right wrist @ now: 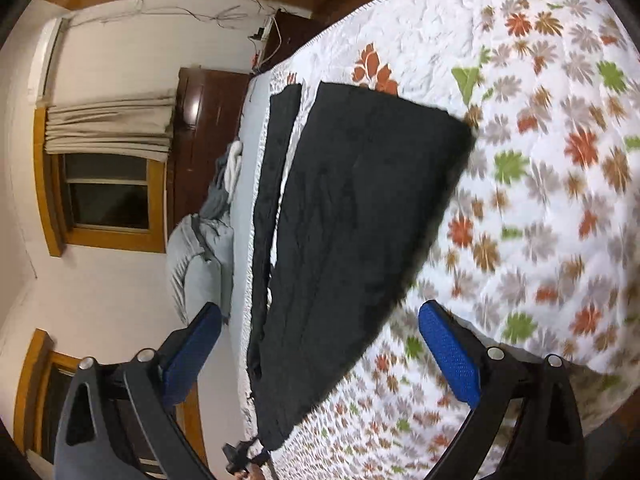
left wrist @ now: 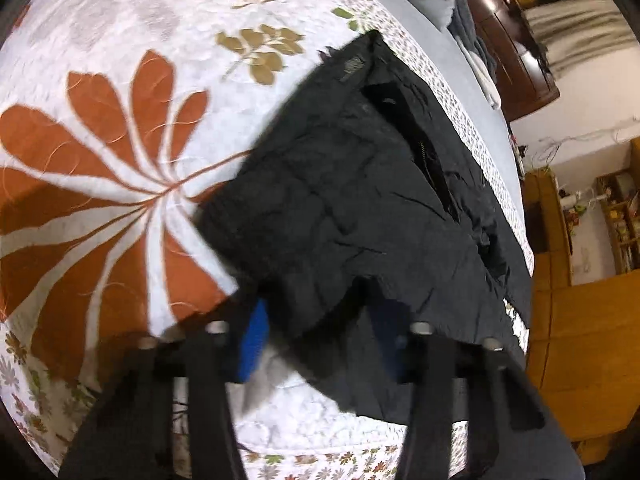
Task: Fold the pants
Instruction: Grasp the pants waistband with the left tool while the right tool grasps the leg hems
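The black pants lie on a white floral quilt near the bed's edge. My left gripper has its blue pads wide apart with a lifted edge of the pants hanging between them; I cannot tell if the pads touch the cloth. In the right wrist view the pants look folded lengthwise, one layer raised above the quilt, with a narrow strip beside it. My right gripper is open and empty, its blue pads either side of the pants' near end.
A grey sheet strip runs along the bed's far side with a grey pillow and bundled clothes. A dark wooden headboard, curtained window and wooden floor lie beyond the bed edge.
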